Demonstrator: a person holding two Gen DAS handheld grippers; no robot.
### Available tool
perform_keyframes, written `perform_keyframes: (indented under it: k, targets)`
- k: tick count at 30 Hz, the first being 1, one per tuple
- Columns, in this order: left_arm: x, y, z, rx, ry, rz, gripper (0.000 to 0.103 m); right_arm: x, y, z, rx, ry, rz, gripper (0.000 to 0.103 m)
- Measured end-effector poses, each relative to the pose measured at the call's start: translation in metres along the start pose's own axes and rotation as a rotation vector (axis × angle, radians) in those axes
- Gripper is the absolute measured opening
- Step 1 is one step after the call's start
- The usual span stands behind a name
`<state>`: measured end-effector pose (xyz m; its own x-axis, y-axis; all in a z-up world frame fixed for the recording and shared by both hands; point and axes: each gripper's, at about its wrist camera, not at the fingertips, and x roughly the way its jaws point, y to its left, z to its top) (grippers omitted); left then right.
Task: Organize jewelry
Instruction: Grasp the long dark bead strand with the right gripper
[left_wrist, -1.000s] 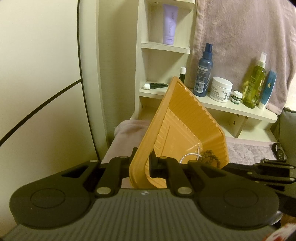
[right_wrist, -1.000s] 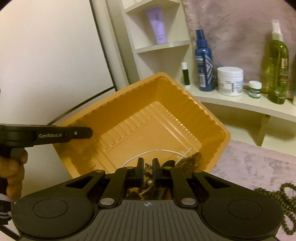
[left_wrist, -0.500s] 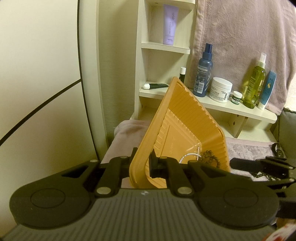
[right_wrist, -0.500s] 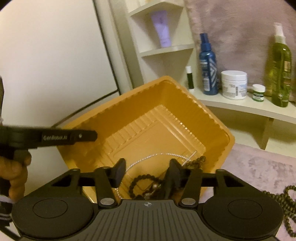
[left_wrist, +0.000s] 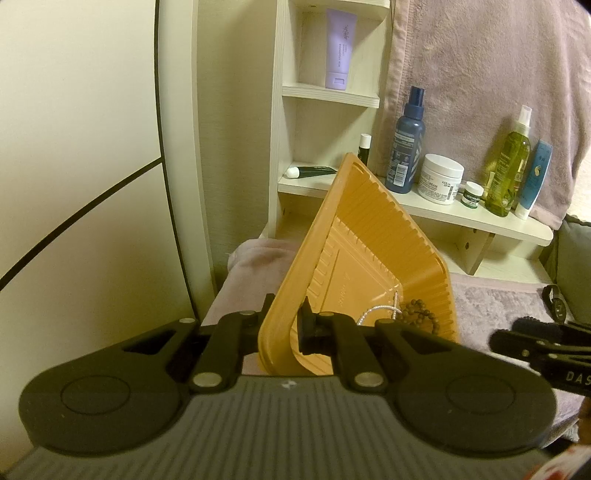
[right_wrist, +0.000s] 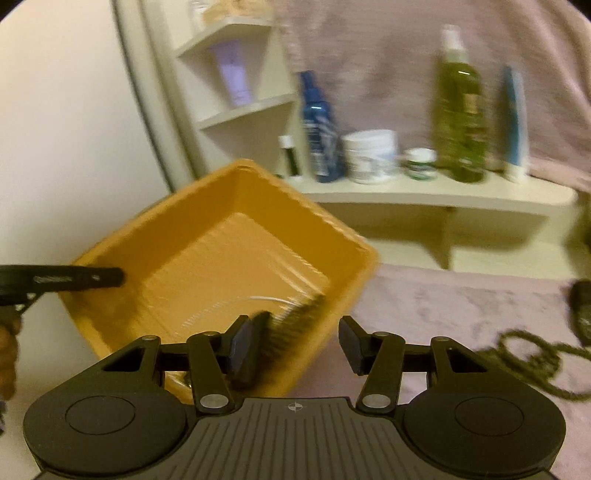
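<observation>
Right wrist view badly smeared by motion blur: labels on the shelf bottles unreadable, tray ribbing washed out. Orange tray (right_wrist: 236, 236) tilted, near edge hidden behind the right gripper (right_wrist: 295, 343) body. Beads in the tray's low corner reduced to a dark streak in that view; sharper from the left wrist view, where a dark bead bracelet (left_wrist: 419, 312) and a thin silver chain (left_wrist: 380, 308) lie together against the lower wall, partly cut off by the left gripper (left_wrist: 286, 325) linkage. Left gripper clamped tight on the tray's near rim, one finger outside the wall, one inside; outer finger mostly hidden by the wall. Right gripper jaws standing apart, nothing between the pads, only bare tray corner and pink cloth (right_wrist: 461, 295) seen through the gap. Green bead necklace (right_wrist: 532, 354) on the cloth at right, blurred, trailing out toward the frame edge. Dark object (right_wrist: 581, 306) at far right edge cut off, not identifiable there; in the left wrist view a black strap-like item (left_wrist: 556, 304) near the same spot, also partly cropped. Person's hand (right_wrist: 9, 347) just visible at the left border, holding the left gripper. Against the earlier frames: right gripper jaws closed over the beaded string a second ago, having just been opening since, bracelet now lying loose in the tray. Right gripper shifted rightward, off the tray centre toward its right corner. Left gripper and tray tilt unchanged.
</observation>
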<state>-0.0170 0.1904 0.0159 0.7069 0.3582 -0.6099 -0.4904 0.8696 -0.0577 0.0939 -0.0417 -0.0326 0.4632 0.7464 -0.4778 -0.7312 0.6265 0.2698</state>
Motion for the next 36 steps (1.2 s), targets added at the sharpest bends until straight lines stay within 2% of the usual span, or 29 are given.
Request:
perform_keyframes:
  k: [12, 16, 20, 22, 31, 36]
  targets:
    - [0.001, -0.001, 0.0, 0.006, 0.0, 0.006, 0.009, -0.042, -0.084, -0.037, 0.064, 0.024, -0.276, 0.053]
    - [0.0, -0.002, 0.0, 0.01, 0.001, 0.008, 0.009, -0.049, -0.107, -0.039, 0.048, 0.03, -0.337, 0.053]
    - [0.001, -0.004, 0.001, 0.014, 0.003, 0.011, 0.009, -0.05, -0.119, -0.037, 0.016, 0.041, -0.348, 0.051]
    - [0.001, -0.004, 0.001, 0.015, 0.004, 0.012, 0.009, -0.047, -0.119, -0.036, -0.006, 0.049, -0.334, 0.04]
    - [0.001, -0.004, 0.001, 0.018, 0.008, 0.014, 0.009, -0.007, -0.104, -0.035, -0.154, 0.135, -0.289, 0.021]
    - [0.002, -0.004, 0.001, 0.018, 0.009, 0.015, 0.009, 0.005, -0.101, -0.04, -0.197, 0.162, -0.299, 0.018]
